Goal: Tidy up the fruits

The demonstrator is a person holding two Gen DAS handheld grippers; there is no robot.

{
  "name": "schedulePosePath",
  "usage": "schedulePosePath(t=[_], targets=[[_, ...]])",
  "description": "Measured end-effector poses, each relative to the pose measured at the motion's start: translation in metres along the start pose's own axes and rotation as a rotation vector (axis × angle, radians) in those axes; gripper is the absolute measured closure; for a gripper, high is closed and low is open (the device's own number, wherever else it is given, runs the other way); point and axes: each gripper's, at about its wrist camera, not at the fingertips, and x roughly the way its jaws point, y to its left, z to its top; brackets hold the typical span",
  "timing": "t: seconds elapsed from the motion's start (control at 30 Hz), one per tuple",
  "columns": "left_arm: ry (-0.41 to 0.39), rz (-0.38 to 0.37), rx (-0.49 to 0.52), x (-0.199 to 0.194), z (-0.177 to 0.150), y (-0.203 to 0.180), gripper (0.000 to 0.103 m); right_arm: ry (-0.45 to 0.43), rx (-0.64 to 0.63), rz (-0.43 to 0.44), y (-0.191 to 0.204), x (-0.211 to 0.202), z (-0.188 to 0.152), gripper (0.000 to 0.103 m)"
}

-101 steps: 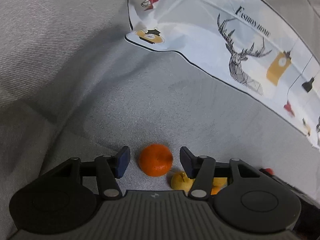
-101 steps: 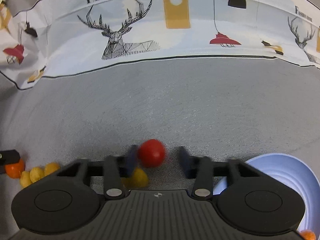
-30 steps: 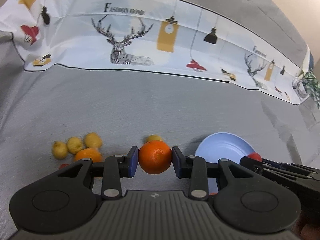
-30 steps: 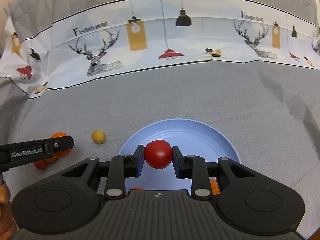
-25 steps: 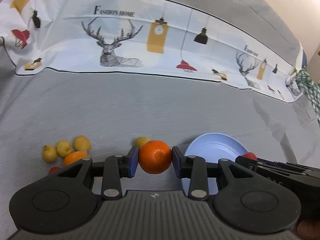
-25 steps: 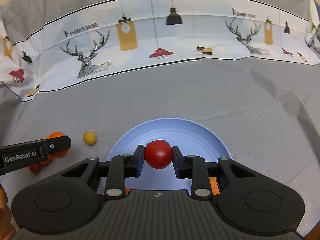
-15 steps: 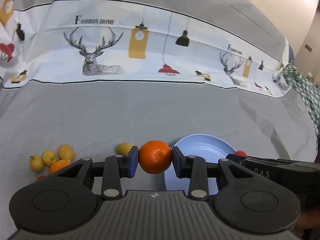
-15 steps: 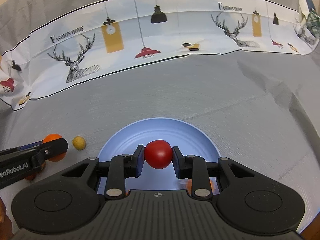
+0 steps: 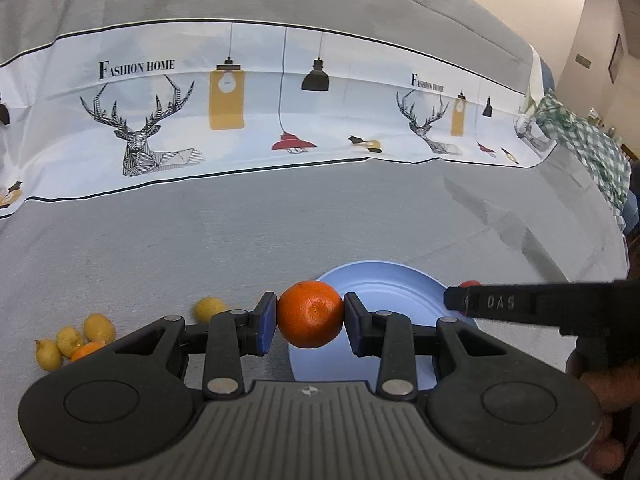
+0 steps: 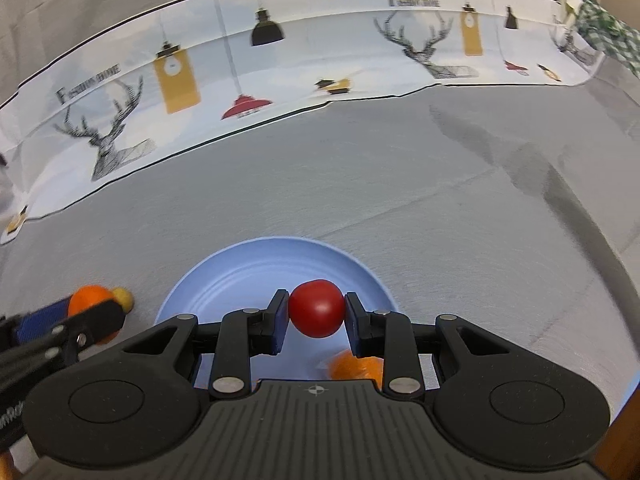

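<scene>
Orange tangerine [image 9: 310, 314] sits pinched in the left gripper [image 9: 310, 316] beside the blue plate [image 9: 384, 280], while only the right wrist view shows the right gripper [image 10: 316, 314] clamping a red tomato [image 10: 316, 314] over that plate's orange fruit [image 10: 354, 366].

Grey cloth-covered table [image 9: 200, 240]: blue plate [image 10: 224, 280], loose yellow fruits [image 9: 72, 340], printed cloth band [image 9: 256, 120].
</scene>
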Motion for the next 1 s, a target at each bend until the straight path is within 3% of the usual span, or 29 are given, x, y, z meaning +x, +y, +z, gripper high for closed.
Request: schedulePosePath(t=[0.2,0.53,1.0], targets=[[0.009,-0.024,0.008,0.004,0.0,-0.005,0.063,0.008,0.062,-0.02,-0.012,0.002,0.001,0.072],[0.033,-0.059,0.109,0.015,-0.011,-0.032,0.063,0.017,0.041,0.002,-0.004,0.005,-0.001,0.072],[0.077,-0.055,0.159,0.03,-0.018,-0.046,0.063,0.024,0.031,0.002,-0.004,0.007,-0.002,0.072]])
